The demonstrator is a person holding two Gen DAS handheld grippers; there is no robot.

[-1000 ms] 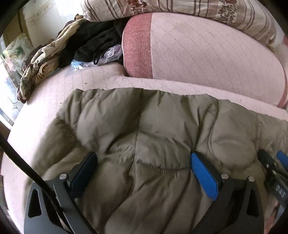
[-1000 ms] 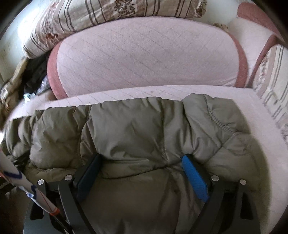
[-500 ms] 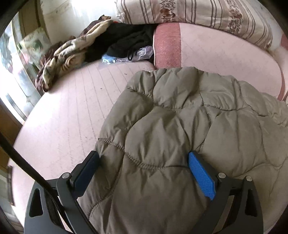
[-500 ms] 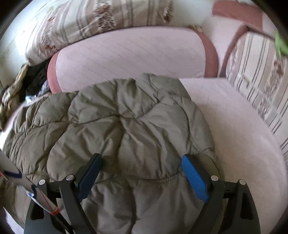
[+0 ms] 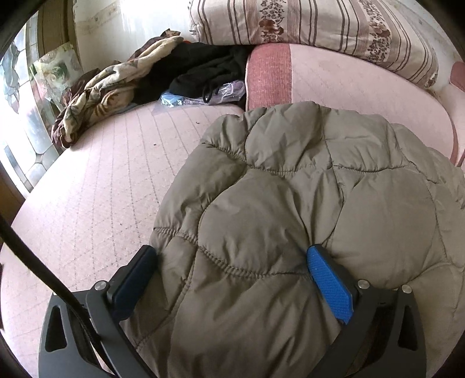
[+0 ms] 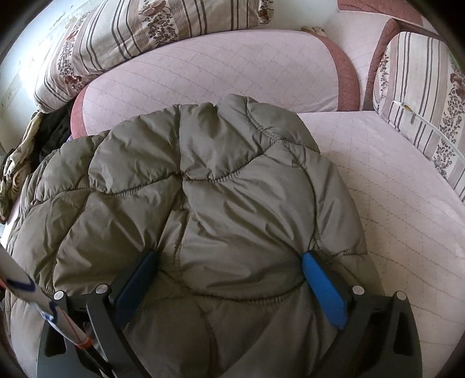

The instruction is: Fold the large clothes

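Far left in the left wrist view: patterned window glass (image 5: 20, 122), then a crumpled floral blanket (image 5: 98, 96) and dark clothes (image 5: 203, 72) heaped at the back of a pale pink quilted sofa seat (image 5: 96, 203). Centre to right: an olive quilted puffer jacket (image 5: 290, 218) bunched on the seat, its far edge against the pink back cushion (image 5: 348, 84), a striped floral cushion (image 5: 319, 26) above. Left gripper (image 5: 232, 258) spread wide, jacket padding bulging between the blue pads and touching both; grip or mere straddle, cannot tell. In the right wrist view, same jacket (image 6: 218, 189), bare seat to its right. Right gripper (image 6: 229, 258) opening, jaws wide, jacket between them.
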